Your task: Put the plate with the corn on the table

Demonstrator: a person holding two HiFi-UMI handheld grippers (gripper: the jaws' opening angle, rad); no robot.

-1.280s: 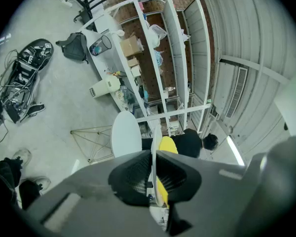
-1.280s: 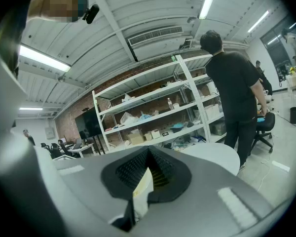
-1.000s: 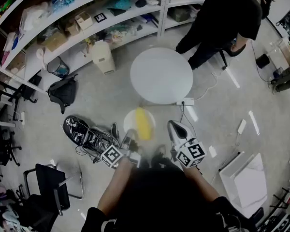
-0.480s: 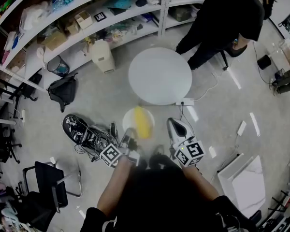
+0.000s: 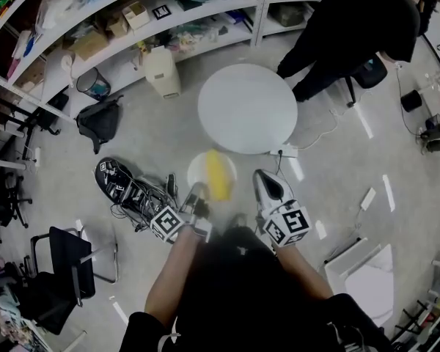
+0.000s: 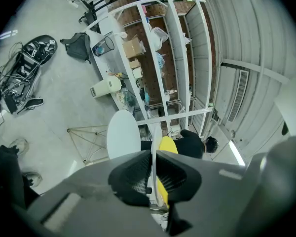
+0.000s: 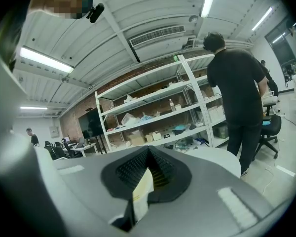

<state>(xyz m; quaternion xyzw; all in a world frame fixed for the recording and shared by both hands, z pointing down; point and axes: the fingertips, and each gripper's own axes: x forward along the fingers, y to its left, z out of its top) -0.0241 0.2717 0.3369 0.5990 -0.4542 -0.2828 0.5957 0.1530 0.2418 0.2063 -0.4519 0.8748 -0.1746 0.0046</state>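
So, plate (image 5: 199,171): white, held up off the floor by its rim. In the head view it sits just short of the 6 o'clock edge of the round table (image 5: 247,108) and is not on it.
Corn (image 5: 217,176): one yellow cob lying along the plate's middle, running 12 to 6 o'clock. In the left gripper view the corn (image 6: 168,144) shows just beside the pads.
Left gripper (image 5: 197,191): at the plate's 7 o'clock rim, claw pinching that rim. Its own view shows the plate (image 6: 154,138) edge-on between the ribbed pads.
Right gripper (image 5: 261,179): at the plate's 3 o'clock, apart from it. The claw is pressed together on a thin pale slip (image 7: 143,191); what the slip is I cannot tell.
Person in black (image 5: 352,20): stands at the table's 1 o'clock, back turned in the right gripper view.
Shelves (image 5: 132,28): loaded racks from 10 to 12 o'clock.
Floor: black bag (image 5: 99,123) at 10 o'clock, chair (image 5: 70,270) at 8 o'clock.
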